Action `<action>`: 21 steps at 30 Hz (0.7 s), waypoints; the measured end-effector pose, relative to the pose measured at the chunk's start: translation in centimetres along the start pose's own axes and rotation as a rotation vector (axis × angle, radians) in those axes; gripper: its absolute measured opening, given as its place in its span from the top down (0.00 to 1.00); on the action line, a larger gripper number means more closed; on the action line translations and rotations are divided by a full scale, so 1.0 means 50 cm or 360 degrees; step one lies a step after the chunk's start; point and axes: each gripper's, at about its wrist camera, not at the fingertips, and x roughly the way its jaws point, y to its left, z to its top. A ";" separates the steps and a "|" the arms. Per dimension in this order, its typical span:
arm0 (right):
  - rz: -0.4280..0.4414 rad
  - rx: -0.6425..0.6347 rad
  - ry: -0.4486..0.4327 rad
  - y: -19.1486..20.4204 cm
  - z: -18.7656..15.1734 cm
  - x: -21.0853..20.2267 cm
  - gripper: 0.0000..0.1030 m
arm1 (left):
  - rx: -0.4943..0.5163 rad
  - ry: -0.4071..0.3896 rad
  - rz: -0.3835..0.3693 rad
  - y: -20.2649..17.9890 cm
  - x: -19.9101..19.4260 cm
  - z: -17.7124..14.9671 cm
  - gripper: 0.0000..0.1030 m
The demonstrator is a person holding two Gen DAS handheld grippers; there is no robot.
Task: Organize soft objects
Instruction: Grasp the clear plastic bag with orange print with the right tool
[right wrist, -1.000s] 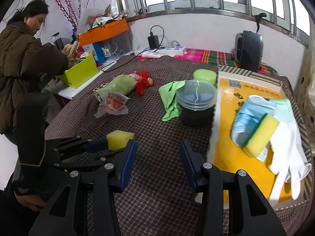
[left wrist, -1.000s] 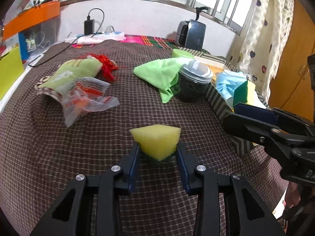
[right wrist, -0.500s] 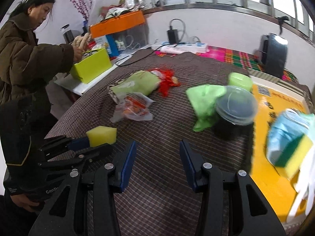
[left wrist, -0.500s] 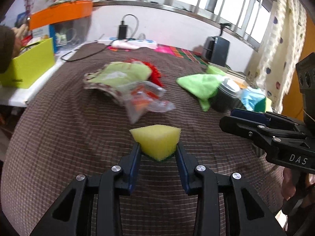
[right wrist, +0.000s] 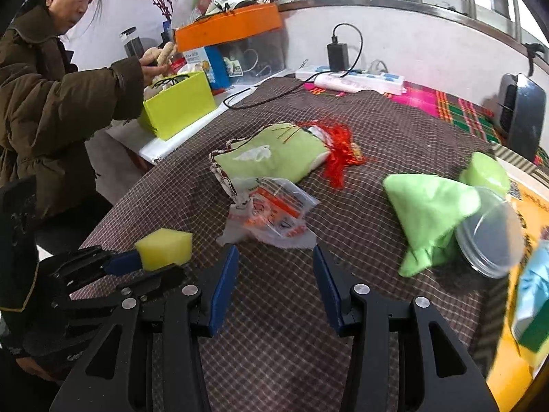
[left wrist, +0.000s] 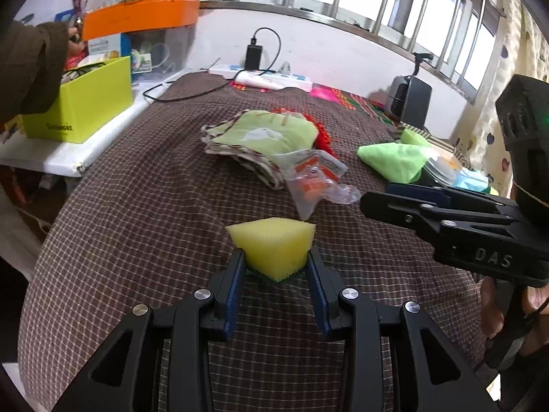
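Note:
My left gripper [left wrist: 276,267] is shut on a yellow sponge [left wrist: 272,247] and holds it above the brown checked tablecloth [left wrist: 137,213]. The sponge also shows in the right wrist view [right wrist: 164,249], at the left. My right gripper [right wrist: 274,271] is open and empty over the cloth, just short of a clear plastic packet [right wrist: 271,214]. A green pouch with red tassels [right wrist: 274,156], a green cloth [right wrist: 429,206] and a blue cloth on a second sponge [right wrist: 535,312] lie further on.
A lidded black tub [right wrist: 490,237] stands beside the green cloth. A yellow tray [right wrist: 507,377] lies at the right edge. A lime box [left wrist: 82,103] and an orange-lidded bin [left wrist: 140,17] stand at the left, where a person [right wrist: 51,103] reaches. A power strip [left wrist: 267,75] lies at the back.
Both grippers have swung left across the table, so the view now faces the pouch and the lime box. The left gripper has kept its hold on the sponge. The right gripper has stayed open.

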 end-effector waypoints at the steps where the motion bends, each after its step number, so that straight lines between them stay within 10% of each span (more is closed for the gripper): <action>1: 0.0005 -0.0001 0.0004 0.001 0.002 0.006 0.55 | -0.0005 0.0001 0.0008 0.005 0.000 0.000 0.67; 21: 0.0036 -0.0070 0.0100 0.032 0.040 0.116 0.55 | -0.0040 0.0035 0.0038 0.039 0.024 0.011 0.67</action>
